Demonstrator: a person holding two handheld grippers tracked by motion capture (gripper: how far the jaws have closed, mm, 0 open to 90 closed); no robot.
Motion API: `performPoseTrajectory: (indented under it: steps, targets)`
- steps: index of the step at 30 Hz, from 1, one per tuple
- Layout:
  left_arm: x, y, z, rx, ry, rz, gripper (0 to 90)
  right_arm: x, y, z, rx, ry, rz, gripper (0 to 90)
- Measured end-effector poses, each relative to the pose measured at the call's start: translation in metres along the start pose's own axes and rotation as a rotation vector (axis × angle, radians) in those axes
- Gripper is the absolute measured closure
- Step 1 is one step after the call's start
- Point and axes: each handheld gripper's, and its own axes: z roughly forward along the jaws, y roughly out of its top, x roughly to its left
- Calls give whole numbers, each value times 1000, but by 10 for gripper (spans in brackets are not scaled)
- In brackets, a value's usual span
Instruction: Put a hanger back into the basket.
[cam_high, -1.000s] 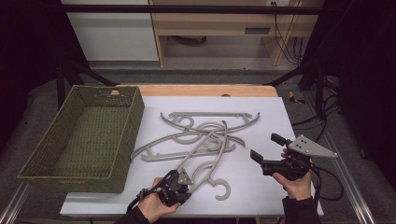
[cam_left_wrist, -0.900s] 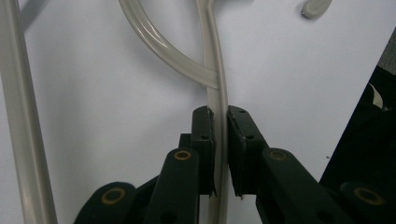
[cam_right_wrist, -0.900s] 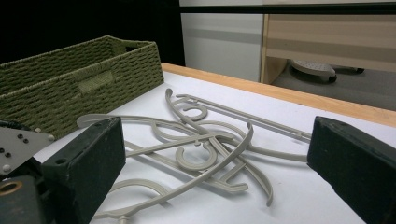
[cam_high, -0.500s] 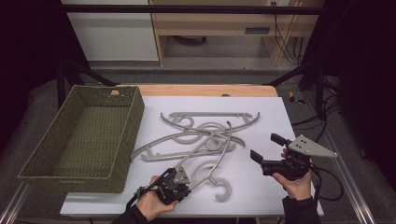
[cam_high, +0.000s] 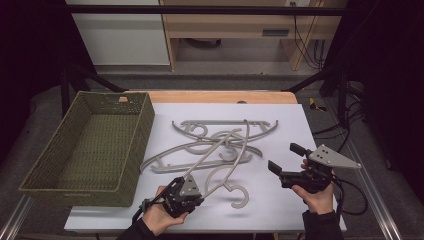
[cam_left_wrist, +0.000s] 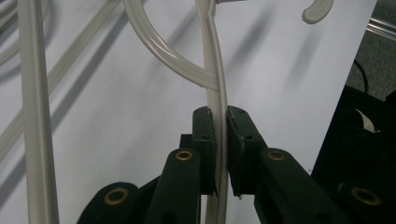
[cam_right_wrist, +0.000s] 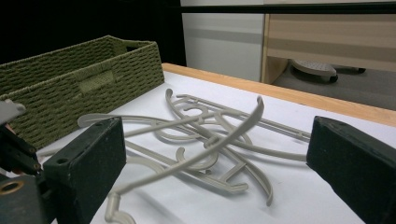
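Several grey plastic hangers (cam_high: 220, 134) lie crossed in a pile on the white table (cam_high: 285, 115). My left gripper (cam_high: 186, 192) is at the table's near edge, shut on one end of a grey hanger (cam_high: 246, 137). That hanger slants up over the pile, its hook hanging near the front. In the left gripper view the pads (cam_left_wrist: 205, 135) pinch the thin hanger bar (cam_left_wrist: 216, 70). My right gripper (cam_high: 284, 157) is held at the right of the pile. Its jaws stand wide open with nothing between them, facing the hangers (cam_right_wrist: 205, 126).
A green woven basket (cam_high: 142, 125) stands on the left of the table, its inside bare; its wall (cam_right_wrist: 70, 88) appears in the right gripper view. A wooden strip edges the table's far side. Black frame bars and cables lie around the table.
My left gripper has risen a little with the hanger in it, lifting the hanger's near end and hook off the table. The right gripper has stayed in place.
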Motion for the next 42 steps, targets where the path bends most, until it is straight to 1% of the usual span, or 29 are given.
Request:
performPoseTrajectory:
  steps: [3, 6, 7, 17, 27, 31, 37, 40, 41, 42]
  targets:
    - [3, 0, -7, -27, 3, -24, 822, 0, 0, 0, 1, -2, 0, 48]
    - [5, 0, -15, -51, 4, -37, 822, -1, -1, 0, 1, -2, 3, 48]
    - [6, 1, -19, -56, 9, -31, 822, -1, -1, 0, 0, -2, 4, 48]
    - [15, 3, -55, -149, 31, -53, 822, -2, -1, 0, 1, -5, 5, 48]
    - [28, 2, -95, -235, 50, -73, 822, -2, -2, 1, 5, -6, 5, 49]
    - [35, 1, -111, -268, 68, -73, 822, -2, -2, 2, 7, -5, 2, 49]
    - [49, 2, -130, -294, 94, -72, 822, -1, -2, 3, 10, -7, 2, 49]
    - [60, 3, -140, -287, 110, -77, 822, -1, -2, 3, 12, -6, 1, 49]
    - [63, 3, -143, -283, 110, -79, 822, -1, -2, 3, 12, -5, 1, 49]
    - [69, 3, -147, -280, 108, -84, 822, -1, -2, 3, 13, -6, -1, 49]
